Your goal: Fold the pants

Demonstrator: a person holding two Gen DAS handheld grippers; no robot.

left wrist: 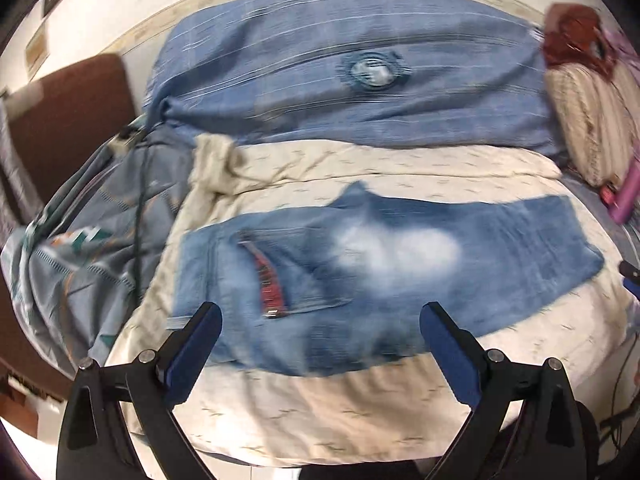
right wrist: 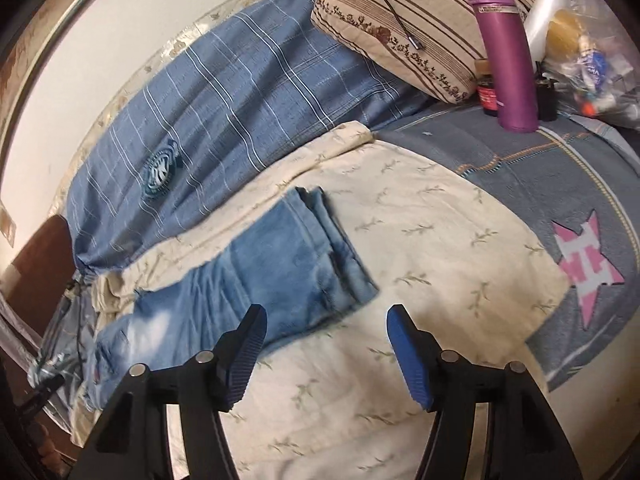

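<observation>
- Your left gripper [left wrist: 320, 320]: jaws apart, empty, above the jeans [left wrist: 380, 256].
- Your right gripper [right wrist: 326, 334]: jaws apart, empty, beside the jeans' folded legs.
- Jeans lie on the cream sheet [right wrist: 420, 240].

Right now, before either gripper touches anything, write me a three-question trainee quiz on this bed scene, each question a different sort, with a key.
1. True or false: the left gripper is shut on the jeans.
2. Multiple choice: the jeans lie on A) the cream sheet, B) the striped pillow, C) the blue plaid blanket.
3. Fill in: the tall bottle standing by the pillow is ____ in colour.

Key: 1 false, both the left and the right gripper are open and hold nothing; 2 A; 3 purple.
</observation>
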